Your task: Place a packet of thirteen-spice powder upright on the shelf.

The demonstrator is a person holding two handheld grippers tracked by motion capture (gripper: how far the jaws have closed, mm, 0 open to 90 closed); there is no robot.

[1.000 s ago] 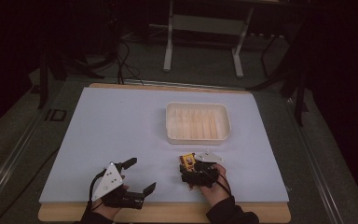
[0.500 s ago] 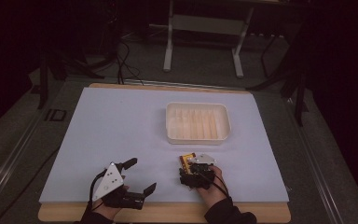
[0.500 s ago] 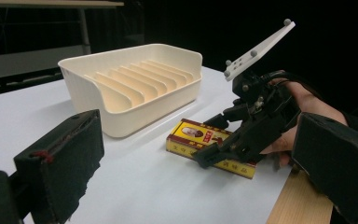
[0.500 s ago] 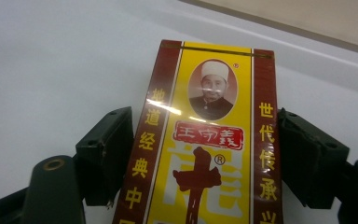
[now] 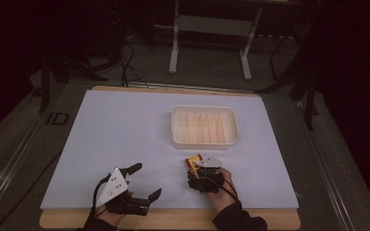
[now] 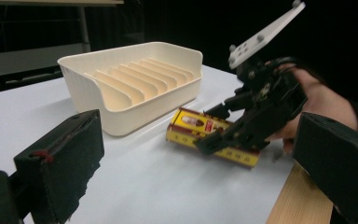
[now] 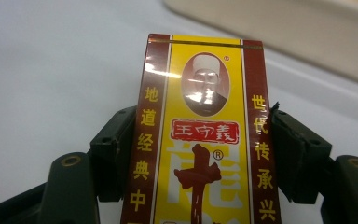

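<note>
A flat yellow and dark-red box [image 7: 200,140] with Chinese print lies on the white table, just in front of the cream tray. My right gripper [image 7: 198,149] has its black jaws pressed against both long edges of the box. In the high view the box [image 5: 192,161] sticks out ahead of my right gripper [image 5: 195,169] near the front edge. The left gripper view shows the box [image 6: 191,123] flat on the table inside those jaws. My left gripper [image 5: 147,180] rests at the front left, wide open with nothing between its fingers [image 6: 60,158].
A cream ribbed tray [image 5: 178,127] stands just beyond the box, with nothing in it. The white table top [image 5: 125,130] stretches bare to the left and back. A wooden strip [image 6: 289,200] runs along the front edge.
The right hand has shifted slightly over the box. The left gripper has stayed where it was.
</note>
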